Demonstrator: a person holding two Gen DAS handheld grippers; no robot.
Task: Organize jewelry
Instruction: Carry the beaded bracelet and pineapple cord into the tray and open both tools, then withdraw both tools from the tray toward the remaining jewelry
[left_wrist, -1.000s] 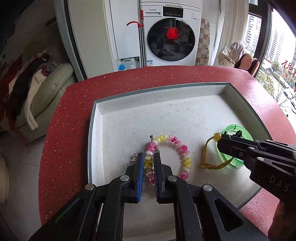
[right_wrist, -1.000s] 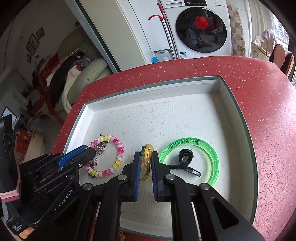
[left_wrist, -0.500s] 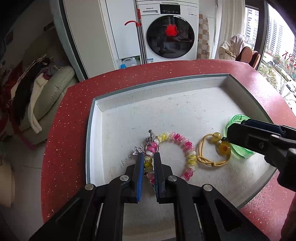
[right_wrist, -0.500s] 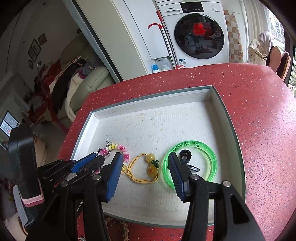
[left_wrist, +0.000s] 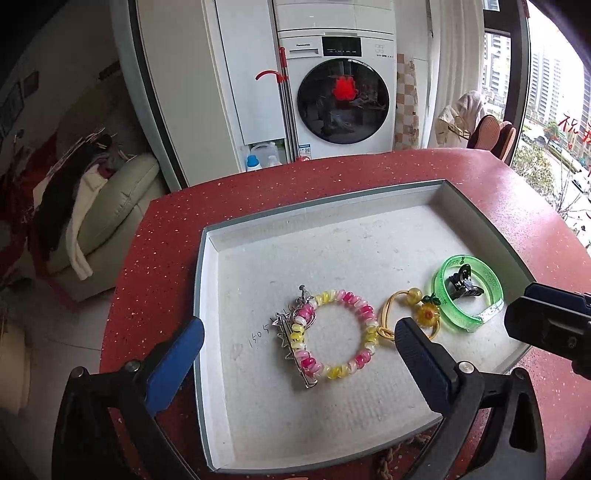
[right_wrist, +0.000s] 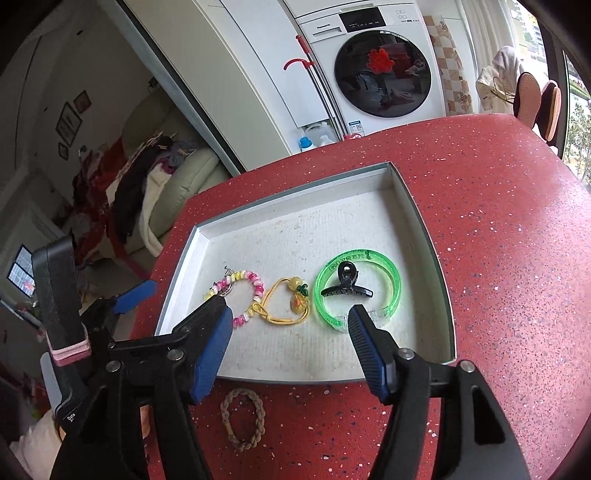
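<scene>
A white tray (left_wrist: 332, 210) on the red table holds a pink and yellow beaded bracelet (left_wrist: 347, 295) with a silver star pin (left_wrist: 291, 343) lying across its left side. Right of it lie a yellow cord with a fruit charm (right_wrist: 280, 317) and a green bangle (right_wrist: 395, 280) around a black claw clip (right_wrist: 345, 286). My left gripper (left_wrist: 298, 326) hangs over the bracelet, jaws opening wide and touching nothing. My right gripper (right_wrist: 288, 310) hovers above the yellow cord, jaws opening, nothing pressed between them.
A braided brown hair tie (right_wrist: 240, 421) lies on the red table (right_wrist: 498, 221) just outside the tray's near rim. Beyond the table stand a washing machine (left_wrist: 343, 103) and a cream sofa (left_wrist: 122, 206) piled with clothes.
Both grippers went from shut to open. The left let go of the beaded bracelet, the right let go of the yellow cord, and both drew back and up from the tray.
</scene>
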